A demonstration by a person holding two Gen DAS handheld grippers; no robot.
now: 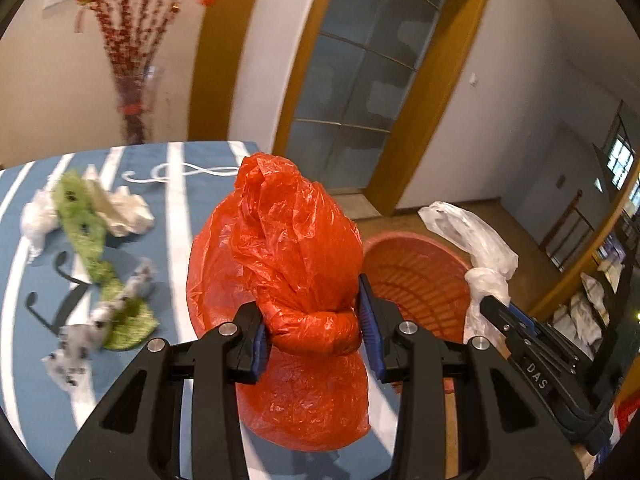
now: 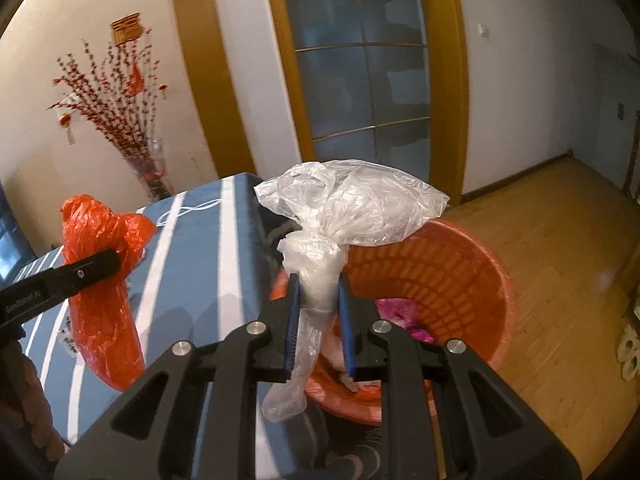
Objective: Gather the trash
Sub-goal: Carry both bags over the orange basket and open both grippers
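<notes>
The left gripper (image 1: pixel 314 322) is closed narrowly on the twisted neck of an orange plastic bag (image 1: pixel 288 240), both blue pads pressed against it; the bag's lower part hangs below and hides the worktop (image 1: pixel 192 216) edge beneath. The right gripper (image 2: pixel 319 312) pinches a clear plastic bag (image 2: pixel 352 204) at its bunched neck, the bag's top ballooning above the jaws and a tail dangling below, over an orange basket (image 2: pixel 472 264) on the floor beside the worktop. Pink scraps (image 2: pixel 400 312) lie inside the basket, partly hidden by the gripper. On the striped worktop, blurred green and white litter (image 1: pixel 92 248) is hard to identify.
</notes>
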